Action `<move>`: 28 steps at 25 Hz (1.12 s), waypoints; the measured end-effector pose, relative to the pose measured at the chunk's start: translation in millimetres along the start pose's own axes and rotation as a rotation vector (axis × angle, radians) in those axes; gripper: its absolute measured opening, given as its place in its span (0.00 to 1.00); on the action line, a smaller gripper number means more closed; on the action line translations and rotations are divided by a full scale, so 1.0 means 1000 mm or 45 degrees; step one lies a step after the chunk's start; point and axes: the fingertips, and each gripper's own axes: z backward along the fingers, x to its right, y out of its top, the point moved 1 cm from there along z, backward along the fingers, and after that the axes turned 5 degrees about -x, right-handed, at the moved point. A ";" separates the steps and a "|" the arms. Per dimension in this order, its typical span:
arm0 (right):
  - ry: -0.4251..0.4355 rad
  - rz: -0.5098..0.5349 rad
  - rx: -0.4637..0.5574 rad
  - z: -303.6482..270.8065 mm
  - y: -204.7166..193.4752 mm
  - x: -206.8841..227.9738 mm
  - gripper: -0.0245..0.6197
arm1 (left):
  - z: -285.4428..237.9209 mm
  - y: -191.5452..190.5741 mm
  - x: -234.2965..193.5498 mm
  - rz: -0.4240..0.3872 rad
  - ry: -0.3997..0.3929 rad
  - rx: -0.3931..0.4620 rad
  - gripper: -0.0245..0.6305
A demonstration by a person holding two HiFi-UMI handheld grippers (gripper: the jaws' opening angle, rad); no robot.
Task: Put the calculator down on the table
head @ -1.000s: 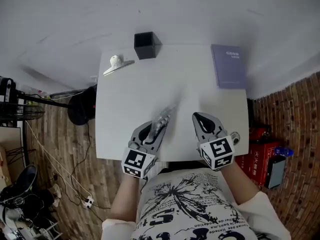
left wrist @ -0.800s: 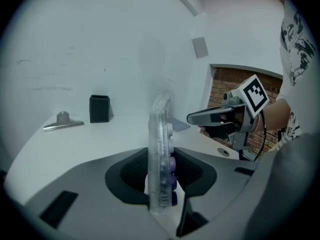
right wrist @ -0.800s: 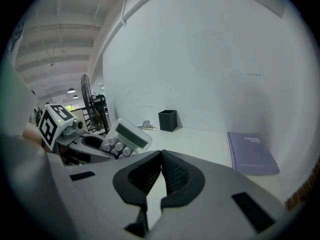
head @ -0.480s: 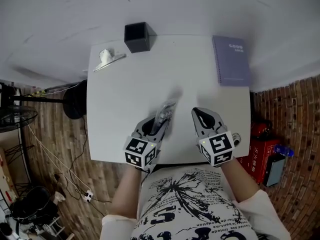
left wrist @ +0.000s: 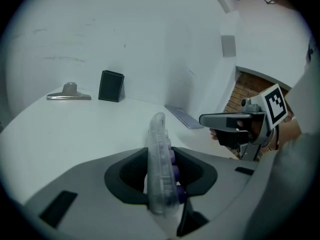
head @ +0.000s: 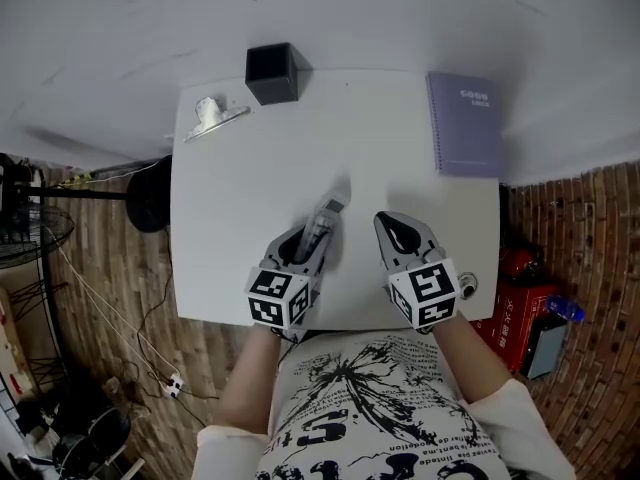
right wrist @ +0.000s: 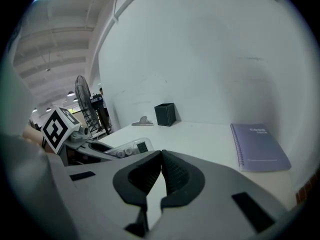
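At the far left corner of the white table (head: 240, 188) lies a metal clip (head: 214, 116), and just to its right, at the back edge, stands a small black box (head: 272, 72), open at the top. Nearer the person, left of the middle, the left gripper (head: 308, 248) points away and downward over the tabletop, its jaws clamped on the calculator (head: 327, 216). The calculator is a clear-cased thing with purple keys. It is held on edge (thin side up, keys facing the other gripper), with its far end sticking out beyond the fingertips, low over the table. From here I cannot tell whether that end touches the surface. Just beside it on the right, the right gripper (right wrist: 160, 154) hangs at about the same slant, its jaws closed tip to tip with nothing between them. At the far right edge a purple spiral notebook (head: 466, 123) lies flat, well apart from both grippers.
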 end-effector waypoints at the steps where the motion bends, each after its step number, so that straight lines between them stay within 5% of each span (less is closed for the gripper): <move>1: 0.005 0.003 0.003 -0.001 0.002 0.000 0.06 | -0.001 0.000 0.000 0.006 0.000 -0.008 0.27; 12: 0.013 -0.011 -0.037 -0.014 -0.003 0.004 0.06 | -0.002 0.002 -0.021 -0.061 0.137 -0.015 0.33; 16: 0.003 0.001 -0.039 -0.013 -0.003 0.000 0.06 | -0.003 -0.008 -0.033 -0.143 0.221 -0.097 0.40; 22: -0.026 0.025 -0.030 -0.005 0.002 -0.004 0.06 | 0.000 -0.006 -0.034 -0.125 0.168 -0.087 0.42; 28: -0.089 0.010 0.028 0.012 0.017 -0.010 0.06 | 0.032 0.034 -0.029 -0.205 0.133 0.051 0.40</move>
